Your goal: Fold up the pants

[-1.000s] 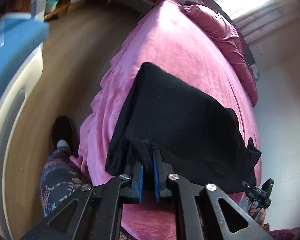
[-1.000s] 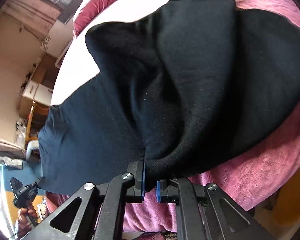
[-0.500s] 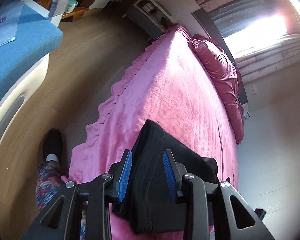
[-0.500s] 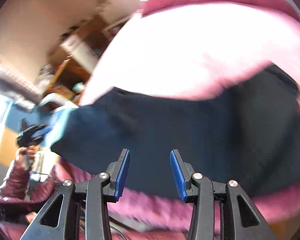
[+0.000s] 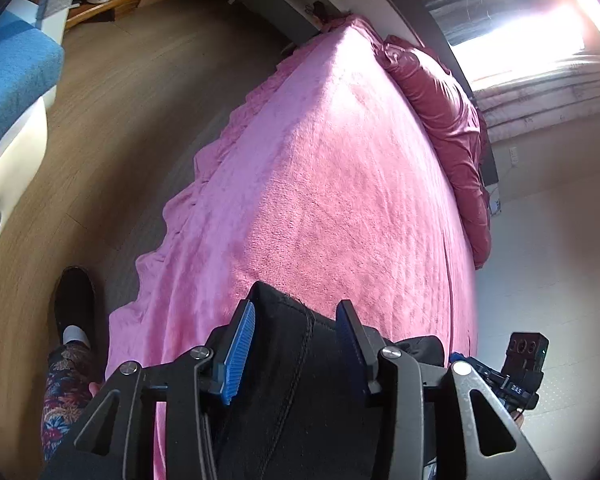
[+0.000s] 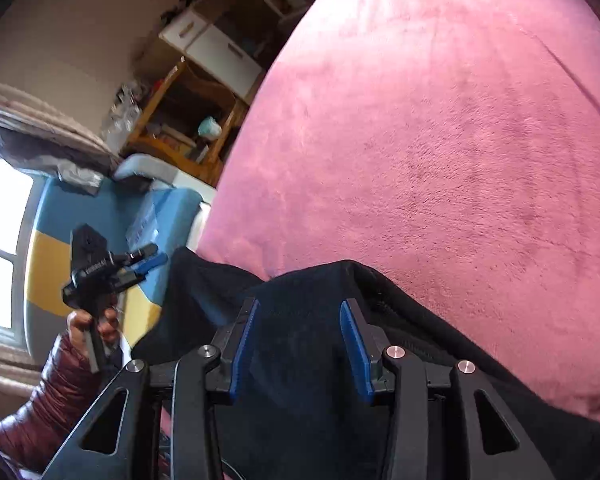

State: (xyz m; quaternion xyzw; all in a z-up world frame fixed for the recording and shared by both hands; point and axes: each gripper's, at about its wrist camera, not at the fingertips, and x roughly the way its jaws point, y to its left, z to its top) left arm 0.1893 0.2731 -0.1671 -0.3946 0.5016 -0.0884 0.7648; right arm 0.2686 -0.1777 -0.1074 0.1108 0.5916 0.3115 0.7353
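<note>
- At the near edge of the pink bedspread [image 5: 340,184], the black pants [image 5: 300,392] lay bunched in a compact bundle, with most of the bedspread beyond them bare.
- The left gripper [image 5: 296,344] hung over the near end of the pants with its blue-padded fingers [image 5: 240,352] spread apart and nothing between them; a stitched seam of the pants ran under the gap.
- The right gripper [image 6: 300,348] was likewise parted and holding nothing, poised above a raised hump of the pants [image 6: 300,320].
- From the right wrist view, the left gripper showed off the pants' far side, held in the person's hand [image 6: 94,320] against a blue and yellow backdrop.
- A dark red duvet [image 5: 452,128] lay heaped along the bedspread's far side, well apart from the pants.
- By my reading, the fold looked close to done, or between folds, with both grippers free of the cloth.
- Risk: the pants sat right at the bedspread's near edge, so a careless nudge or uneven pull could drag them off it.
- Risk: the hump suggested slack layers; pinching only the top layer would likely peel the bundle open rather than fold it.
- Whether the pants overhung the edge could not be told.
</note>
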